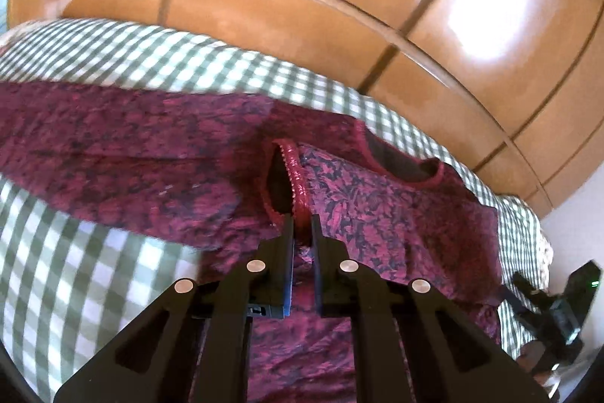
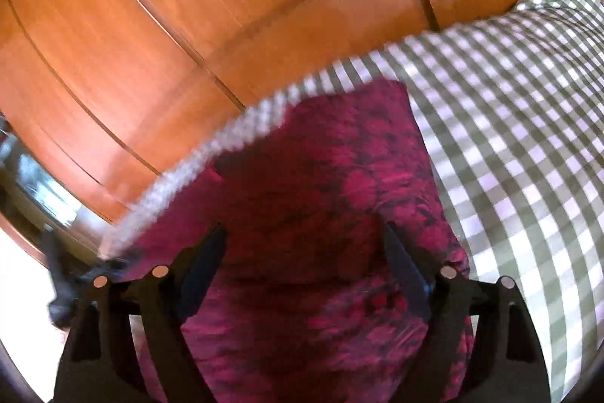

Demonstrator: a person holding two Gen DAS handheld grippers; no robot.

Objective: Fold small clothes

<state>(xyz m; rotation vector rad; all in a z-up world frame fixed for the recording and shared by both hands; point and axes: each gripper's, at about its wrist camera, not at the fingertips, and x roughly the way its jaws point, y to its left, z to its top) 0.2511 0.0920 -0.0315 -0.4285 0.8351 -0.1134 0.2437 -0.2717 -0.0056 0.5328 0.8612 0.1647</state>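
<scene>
A small maroon and dark-patterned garment (image 1: 151, 146) lies spread on a green and white checked cloth (image 1: 75, 274). It has a shiny red trimmed armhole (image 1: 296, 176) and a trimmed neckline (image 1: 400, 161). My left gripper (image 1: 302, 225) is shut on the garment's red trimmed edge. In the right wrist view the same garment (image 2: 321, 176) lies under my right gripper (image 2: 305, 233), whose fingers stand wide open above the fabric with nothing between them. That view is blurred.
A glossy orange-brown wooden wardrobe (image 1: 302, 6) with panel lines stands behind the checked cloth (image 2: 528, 138). The other gripper's black body (image 1: 558, 312) shows at the lower right of the left wrist view. A white wall strip (image 1: 577, 206) is at the right.
</scene>
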